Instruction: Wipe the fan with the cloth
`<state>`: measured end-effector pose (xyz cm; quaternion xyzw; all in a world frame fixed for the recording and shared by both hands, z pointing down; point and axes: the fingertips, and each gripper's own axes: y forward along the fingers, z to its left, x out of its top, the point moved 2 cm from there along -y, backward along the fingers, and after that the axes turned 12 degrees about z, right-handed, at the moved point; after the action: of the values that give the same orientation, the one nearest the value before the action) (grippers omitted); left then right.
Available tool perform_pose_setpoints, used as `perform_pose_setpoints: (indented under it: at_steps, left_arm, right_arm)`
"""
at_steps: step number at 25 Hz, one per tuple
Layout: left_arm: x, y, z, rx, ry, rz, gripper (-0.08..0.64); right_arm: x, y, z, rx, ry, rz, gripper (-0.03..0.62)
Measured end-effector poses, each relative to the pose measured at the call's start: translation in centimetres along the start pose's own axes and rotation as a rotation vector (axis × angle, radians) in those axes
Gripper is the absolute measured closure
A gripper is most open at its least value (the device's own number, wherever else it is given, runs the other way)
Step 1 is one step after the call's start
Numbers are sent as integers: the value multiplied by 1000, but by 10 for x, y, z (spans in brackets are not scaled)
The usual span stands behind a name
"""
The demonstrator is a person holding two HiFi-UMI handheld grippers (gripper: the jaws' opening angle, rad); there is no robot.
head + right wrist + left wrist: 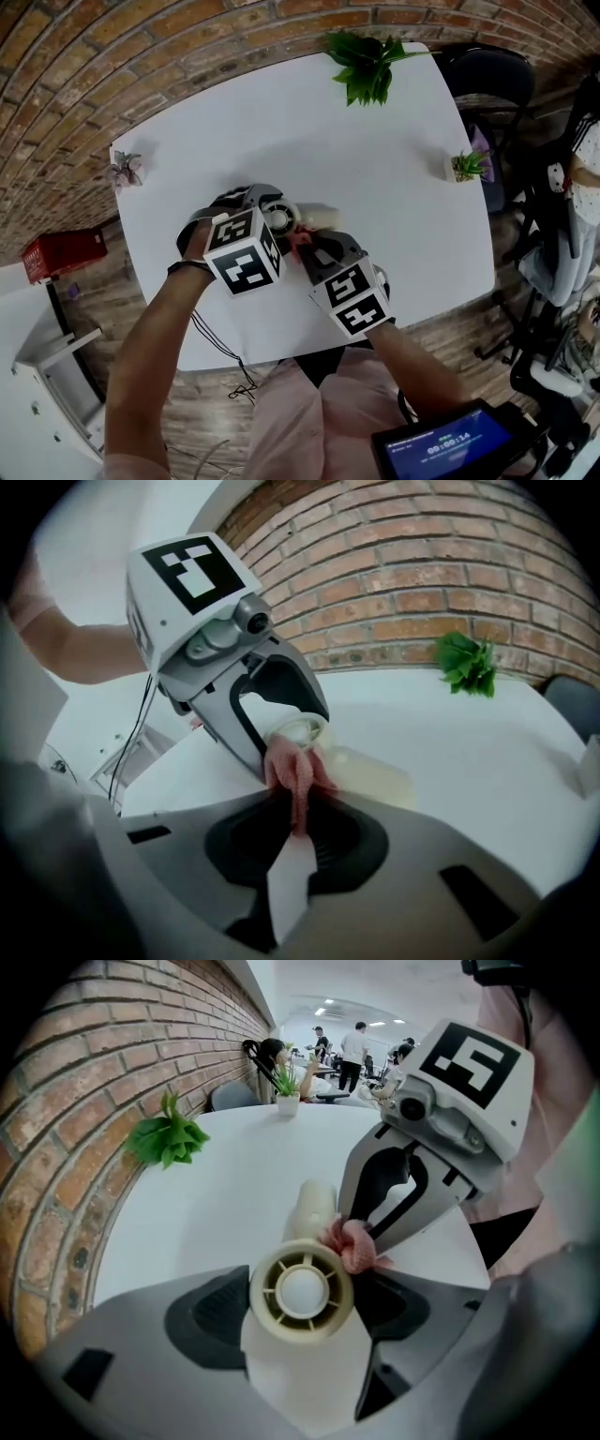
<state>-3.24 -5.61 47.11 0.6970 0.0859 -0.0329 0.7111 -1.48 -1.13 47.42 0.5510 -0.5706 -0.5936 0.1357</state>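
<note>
Head view first: both grippers are working over the middle of the white table (394, 169), a bit toward its 6 o'clock edge. The left gripper (270, 214) is coming in from 7 o'clock and the right gripper (306, 246) from 5 o'clock, and they're meeting at the little cream fan (320, 216). The fan's handle is pointing toward 3 o'clock. A pink cloth (298, 238) is bunching up just at 5 o'clock of the fan's round head. A leafy plant (367, 66) is sitting at the table's 12 o'clock edge and a small potted plant (466, 167) at its 3 o'clock edge.

Left gripper view: the jaws are squeezing the fan's round head from 9 and 3 o'clock, so it's clamped, with the grille facing the camera dead centre. The cloth is touching the rim at about 1 o'clock, and the right gripper is reaching in from 2 o'clock, pinching it.

Right gripper view: the jaws are closed on the cloth, which is poking out at 12 o'clock and pressing against the fan's head. The left gripper is coming in from 11 o'clock, holding that head, and the fan's cream body is stretching off toward 3 o'clock. The brick wall (450, 564) is running along behind.
</note>
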Motion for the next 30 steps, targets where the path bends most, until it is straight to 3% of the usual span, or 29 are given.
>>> perform_pose_setpoints:
  at_steps: [11,24,30]
  left_arm:
    - [0,0,0,6,-16,-34,209]
    - [0,0,0,2,-19,-16,207]
    - [2,1,-2,-6,48,25,207]
  right_arm:
    - [-9,-10,-24,-52,184,-21,551]
    - [-32,-35,-64,-74,305,-30,551]
    - [-33,-47,-100,-91,346,-50,551]
